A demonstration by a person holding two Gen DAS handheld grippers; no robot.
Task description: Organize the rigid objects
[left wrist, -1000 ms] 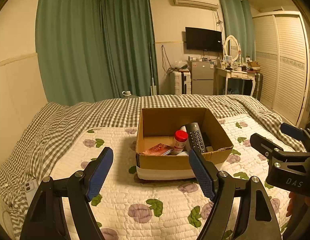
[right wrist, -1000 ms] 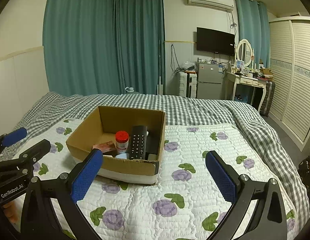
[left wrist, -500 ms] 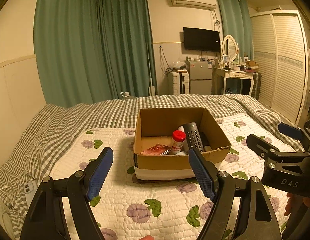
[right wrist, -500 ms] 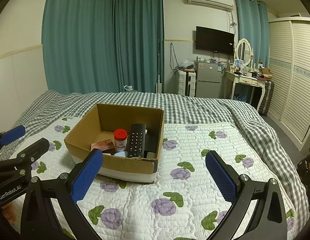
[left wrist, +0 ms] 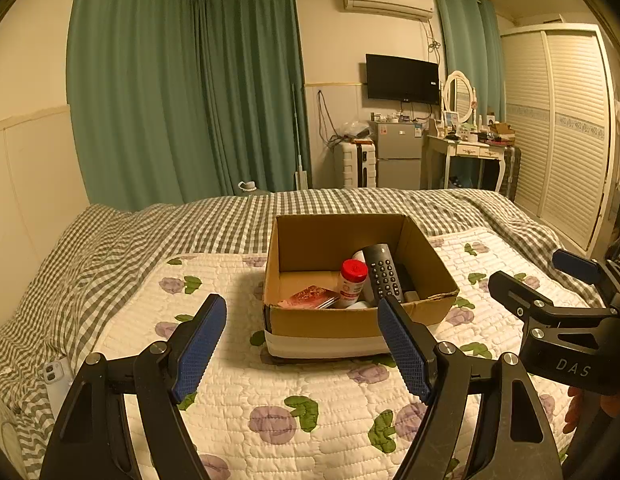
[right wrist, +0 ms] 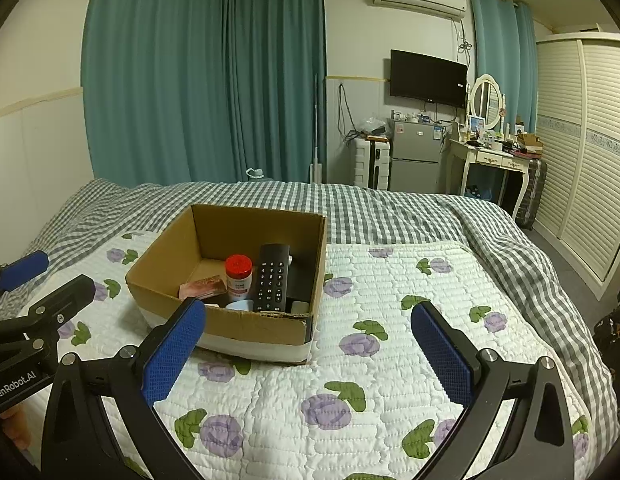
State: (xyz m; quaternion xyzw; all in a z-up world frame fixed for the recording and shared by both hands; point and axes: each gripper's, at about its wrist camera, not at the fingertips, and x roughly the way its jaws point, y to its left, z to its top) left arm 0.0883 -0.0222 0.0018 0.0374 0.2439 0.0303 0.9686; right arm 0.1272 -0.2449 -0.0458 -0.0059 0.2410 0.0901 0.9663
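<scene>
An open cardboard box (left wrist: pixel 321 322) (right wrist: pixel 254 326) sits on the floral quilt. Inside stand a red-capped white bottle (left wrist: pixel 353 280) (right wrist: pixel 238 274), a black remote control (left wrist: pixel 383 274) (right wrist: pixel 273 278) leaning on the right wall, and a reddish flat packet (left wrist: pixel 310 296) (right wrist: pixel 202 286). My left gripper (left wrist: pixel 304 346) is open and empty, held above the quilt in front of the box. My right gripper (right wrist: pixel 308 352) is open and empty, in front of the box and to its right. Each gripper shows at the edge of the other's view.
The box rests on a bed with a floral quilt (right wrist: pixel 389 360) over a grey checked blanket (left wrist: pixel 130 240). A white phone-like object (left wrist: pixel 56 374) lies at the bed's left edge. Curtains, a small fridge (right wrist: pixel 413 160), a dressing table (right wrist: pixel 489 160) and a wardrobe stand beyond.
Both views have drifted back slightly from the box; the box and its contents have not moved. Both grippers stay open.
</scene>
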